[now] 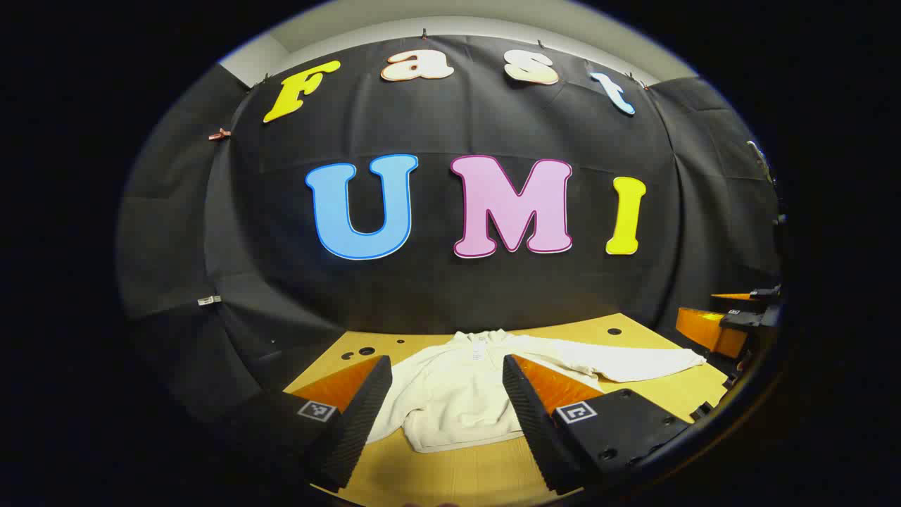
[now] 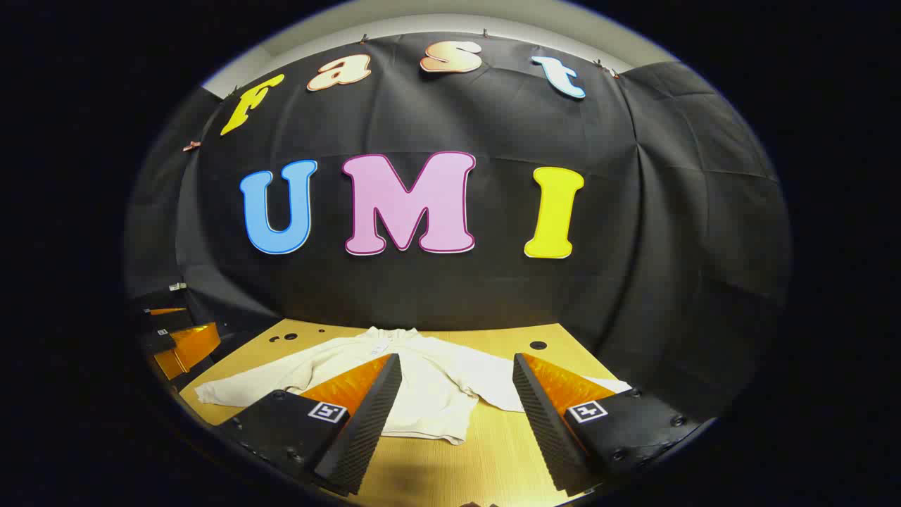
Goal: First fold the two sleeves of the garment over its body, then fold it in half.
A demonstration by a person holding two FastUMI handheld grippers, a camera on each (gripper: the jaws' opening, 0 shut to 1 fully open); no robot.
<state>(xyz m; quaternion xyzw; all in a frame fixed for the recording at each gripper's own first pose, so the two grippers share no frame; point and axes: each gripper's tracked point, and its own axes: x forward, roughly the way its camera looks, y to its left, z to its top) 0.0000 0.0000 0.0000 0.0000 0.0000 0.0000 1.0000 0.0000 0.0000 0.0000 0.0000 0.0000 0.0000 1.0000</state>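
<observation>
Cream garment (image 1: 450,394) with two sleeves spread, wooden table (image 1: 450,472), two tools (image 1: 443,415) (image 2: 457,415) wide.

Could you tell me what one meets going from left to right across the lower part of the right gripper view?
The left gripper at the far edge → the garment's outstretched sleeve → the garment's body → its other sleeve → the dark hole in the table.

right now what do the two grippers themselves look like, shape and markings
In the left gripper view, the left gripper has two wedge-shaped fingers with ribbed inner faces, mounted on black bolted blocks, each carrying a small square black-and-white tag. In the right gripper view, the right gripper has the same build: ribbed wedge fingers, black blocks with visible bolts, and a square tag on each.
</observation>
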